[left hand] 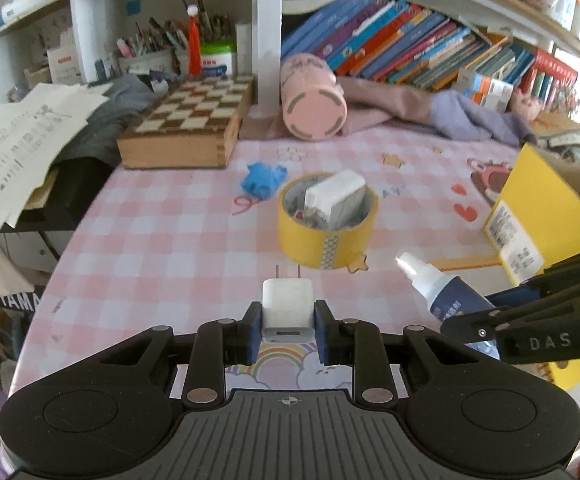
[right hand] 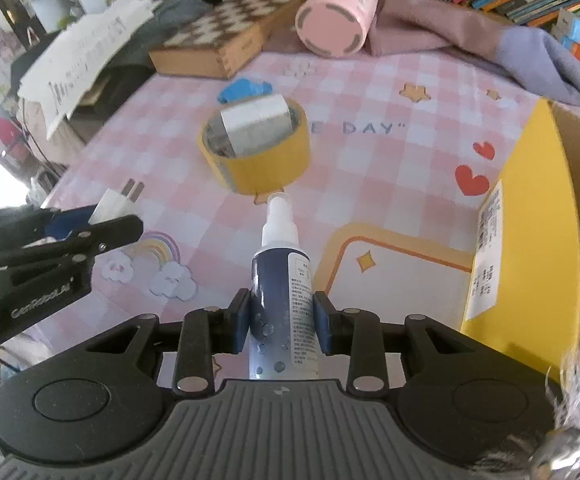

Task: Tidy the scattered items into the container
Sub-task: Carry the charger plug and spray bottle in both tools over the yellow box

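My left gripper [left hand: 287, 330] is shut on a white plug charger [left hand: 287, 306], prongs pointing forward, above the pink checked tablecloth [left hand: 161, 240]. My right gripper [right hand: 281, 322] is shut on a dark blue spray bottle [right hand: 283, 276] with a white nozzle; the bottle also shows in the left wrist view [left hand: 446, 294]. A yellow tape roll [left hand: 328, 226] lies ahead with a white box [left hand: 336, 198] standing in its hole; both show in the right wrist view [right hand: 255, 150]. A blue crumpled item [left hand: 263, 180] lies behind it. The yellow cardboard box [right hand: 530, 220], open-topped, stands at the right.
A wooden chessboard box [left hand: 189, 124] and a pink cylinder on its side [left hand: 314, 98] sit at the back, with purple cloth [left hand: 450, 110] and a row of books behind. Papers [left hand: 13, 148] hang off the left edge. The left gripper shows in the right wrist view [right hand: 49, 248].
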{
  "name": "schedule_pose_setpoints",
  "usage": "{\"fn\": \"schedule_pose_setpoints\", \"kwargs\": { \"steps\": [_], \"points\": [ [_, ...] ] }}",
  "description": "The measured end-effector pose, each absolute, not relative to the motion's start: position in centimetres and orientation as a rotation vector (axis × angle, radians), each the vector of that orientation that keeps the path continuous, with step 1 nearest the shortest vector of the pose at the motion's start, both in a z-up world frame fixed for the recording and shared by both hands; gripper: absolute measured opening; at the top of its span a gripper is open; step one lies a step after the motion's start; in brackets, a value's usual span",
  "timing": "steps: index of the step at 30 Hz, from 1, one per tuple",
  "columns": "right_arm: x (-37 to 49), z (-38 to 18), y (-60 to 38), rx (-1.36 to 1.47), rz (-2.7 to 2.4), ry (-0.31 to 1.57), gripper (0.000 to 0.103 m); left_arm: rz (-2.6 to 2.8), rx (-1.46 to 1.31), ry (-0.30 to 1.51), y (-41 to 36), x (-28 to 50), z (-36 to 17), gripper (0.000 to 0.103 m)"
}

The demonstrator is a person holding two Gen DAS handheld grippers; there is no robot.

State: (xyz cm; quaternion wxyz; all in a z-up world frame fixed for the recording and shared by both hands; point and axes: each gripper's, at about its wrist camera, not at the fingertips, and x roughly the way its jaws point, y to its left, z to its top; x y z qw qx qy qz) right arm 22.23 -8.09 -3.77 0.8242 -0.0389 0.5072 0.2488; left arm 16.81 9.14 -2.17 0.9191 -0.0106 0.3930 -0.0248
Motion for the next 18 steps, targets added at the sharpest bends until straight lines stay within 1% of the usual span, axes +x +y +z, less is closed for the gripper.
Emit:
{"fn": "schedule_pose_setpoints", "kwargs": {
  "steps": [8, 18],
  "points": [
    [19.4, -0.4, -9.7, -0.111, 0.583, 0.994, 0.031, -0.085, -0.051, 0.756, 9.5, 14.3, 0.7, 0.025],
    [14.1, 2.1, -9.9, -0.086, 0.576, 0.934, 0.031, -0.143, -0.086, 0.704, 9.3, 10.3, 3.2, 0.025]
  ]
}}
